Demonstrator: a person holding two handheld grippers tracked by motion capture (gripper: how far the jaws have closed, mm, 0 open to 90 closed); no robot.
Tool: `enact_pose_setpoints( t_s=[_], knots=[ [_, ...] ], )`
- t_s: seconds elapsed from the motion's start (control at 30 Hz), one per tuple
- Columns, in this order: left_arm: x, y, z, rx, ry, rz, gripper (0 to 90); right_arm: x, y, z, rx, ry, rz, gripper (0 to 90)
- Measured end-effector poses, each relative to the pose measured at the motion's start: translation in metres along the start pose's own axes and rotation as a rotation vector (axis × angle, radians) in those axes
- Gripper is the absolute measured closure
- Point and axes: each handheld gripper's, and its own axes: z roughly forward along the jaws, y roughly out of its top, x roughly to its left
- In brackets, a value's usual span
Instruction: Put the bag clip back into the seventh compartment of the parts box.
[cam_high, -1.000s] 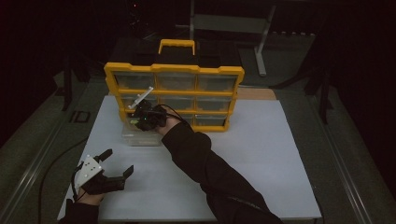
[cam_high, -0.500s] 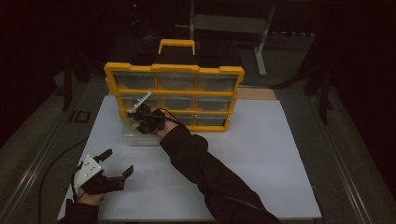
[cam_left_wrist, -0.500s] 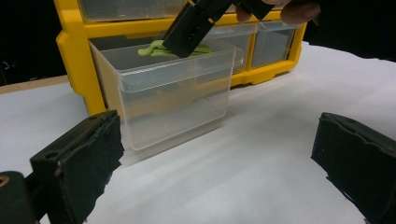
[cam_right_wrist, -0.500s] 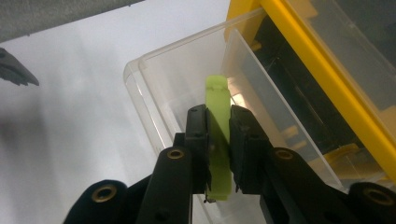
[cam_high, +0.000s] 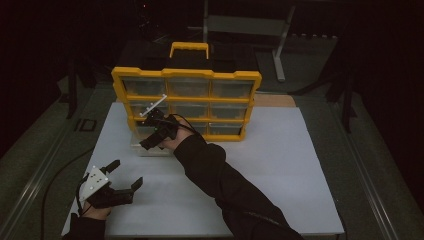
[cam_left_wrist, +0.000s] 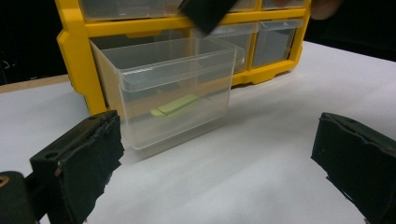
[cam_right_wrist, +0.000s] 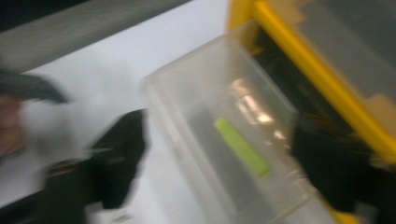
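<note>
Clear drawer (cam_left_wrist: 168, 88), pulled most of the way out of the bottom-left slot of the yellow organizer (cam_high: 186, 102), front end resting on the white table (cam_high: 280, 170). A green strip (cam_right_wrist: 242, 146) lies flat on its floor.

Against the earlier frames: right gripper (cam_high: 156, 134) sits at the same spot over the drawer, hand barely shifted. Its jaws have just been opening; they now stand wide, one to each side of the drawer's front wall in the right gripper view, pads off the plastic, the strip lying loose below. Left gripper (cam_high: 122, 177) unchanged near the table's front-left corner, jaws spread, nothing between them. Organizer and drawer have not shifted.

Hard to read: right gripper view is smeared by motion blur, so the drawer's edges and both jaws are soft. In the high view the right hand and sleeve (cam_high: 220, 180) cover the drawer's right part, and the drawer itself is faint against the white top. Left gripper view cuts off the organizer's top rows; a dark jaw tip of the right gripper enters from its upper edge above the drawer.

Around: organizer's other clear drawers all pushed in, yellow handle (cam_high: 189, 48) on top. Dark surroundings; a grey metal stand (cam_high: 280, 45) behind the table. Cable trails from the left gripper.
</note>
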Motion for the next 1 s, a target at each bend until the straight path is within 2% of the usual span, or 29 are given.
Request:
enact_pose_setpoints(
  t_s=[0.13,0.17,0.27,0.6,1.0],
  knots=[
    [-0.001,0.000,0.001,0.002,-0.001,0.001,1.3,-0.002,-0.004,-0.009,-0.035,-0.014,-0.007,7.6],
    [-0.001,0.000,0.001,0.003,-0.003,0.002,1.3,-0.002,-0.005,-0.011,-0.036,-0.001,-0.004,7.6],
    [-0.002,0.000,0.001,0.003,-0.003,0.004,1.3,0.000,-0.008,-0.016,-0.039,-0.001,-0.019,7.6],
    [-0.003,0.001,0.001,0.002,-0.003,0.001,1.3,0.003,-0.020,-0.033,-0.053,-0.011,-0.019,7.7],
    [-0.006,0.001,0.002,0.009,-0.008,0.006,1.3,-0.002,-0.040,-0.051,-0.067,-0.022,-0.014,7.8]
  ],
)
